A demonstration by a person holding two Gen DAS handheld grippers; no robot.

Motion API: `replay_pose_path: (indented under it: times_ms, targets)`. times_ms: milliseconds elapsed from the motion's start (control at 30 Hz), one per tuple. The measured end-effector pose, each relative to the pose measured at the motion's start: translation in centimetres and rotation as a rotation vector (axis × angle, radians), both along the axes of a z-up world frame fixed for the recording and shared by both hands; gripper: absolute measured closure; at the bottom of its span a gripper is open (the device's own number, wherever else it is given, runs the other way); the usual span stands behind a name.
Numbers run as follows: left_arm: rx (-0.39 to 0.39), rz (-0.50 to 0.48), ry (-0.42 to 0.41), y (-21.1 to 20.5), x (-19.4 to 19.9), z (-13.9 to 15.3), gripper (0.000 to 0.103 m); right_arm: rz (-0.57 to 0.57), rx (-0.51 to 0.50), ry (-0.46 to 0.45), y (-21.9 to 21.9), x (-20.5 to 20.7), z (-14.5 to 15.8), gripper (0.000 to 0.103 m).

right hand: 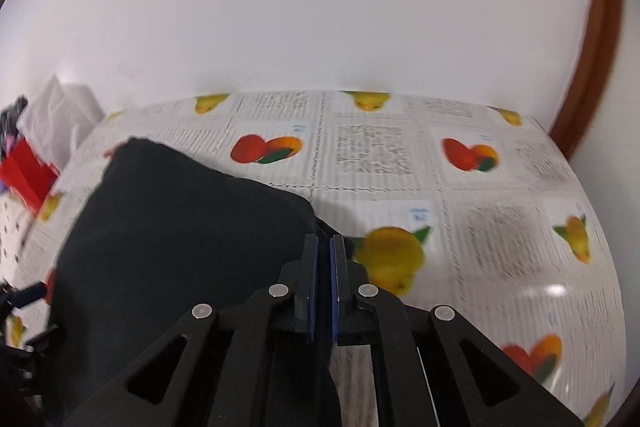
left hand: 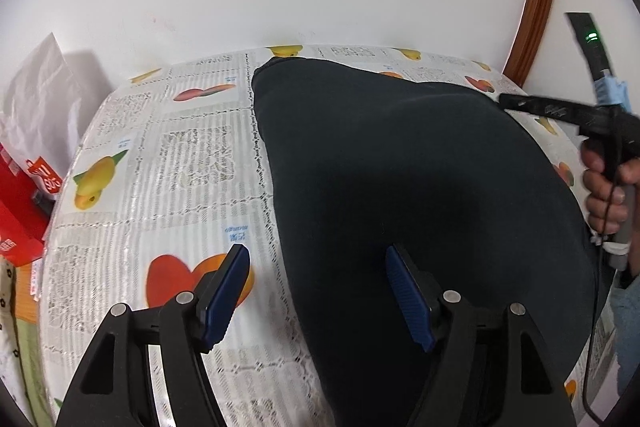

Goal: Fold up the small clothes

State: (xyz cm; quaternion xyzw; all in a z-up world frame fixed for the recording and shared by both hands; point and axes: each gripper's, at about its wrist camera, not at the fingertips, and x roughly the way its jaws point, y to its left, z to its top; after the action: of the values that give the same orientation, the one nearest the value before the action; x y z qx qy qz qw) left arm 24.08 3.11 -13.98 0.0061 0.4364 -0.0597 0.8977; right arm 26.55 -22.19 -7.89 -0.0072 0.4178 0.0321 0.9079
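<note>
Left wrist view shows the black garment (left hand: 420, 195) spread flat on the table (left hand: 168, 163), covered by a fruit-print cloth. The left tongs (left hand: 316, 259) hang released, jaws wide, straddling the garment's near left edge. The right tongs (right hand: 324, 247) appear clenched at the garment's right edge, though whether cloth sits between the pads is unclear. A good fold likely needs both corners pinched firmly, lifted evenly, and edges aligned before laying down.

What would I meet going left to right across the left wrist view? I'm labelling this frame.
Red cardboard box → yellow fruit print on the tablecloth → black folded garment → person's right hand on the right gripper's handle.
</note>
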Motion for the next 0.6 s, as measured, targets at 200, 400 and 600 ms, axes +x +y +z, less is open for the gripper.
replay_pose_path:
  times_ms: [200, 400, 600]
  targets:
    - [-0.054, 0.015, 0.007, 0.8, -2.2, 0.6, 0.035, -0.003, 0.102, 0.012, -2.7, -5.9, 1.4, 0.065]
    - [-0.104, 0.005, 0.006, 1.0, -5.3, 0.8, 0.035, 0.027, 0.209, 0.05, -3.2, -9.8, 0.0, 0.062]
    - [-0.097, 0.028, 0.033, 0.6, -6.3, 0.1, 0.034, 0.075, 0.302, 0.131, -2.3, -8.7, -2.7, 0.097]
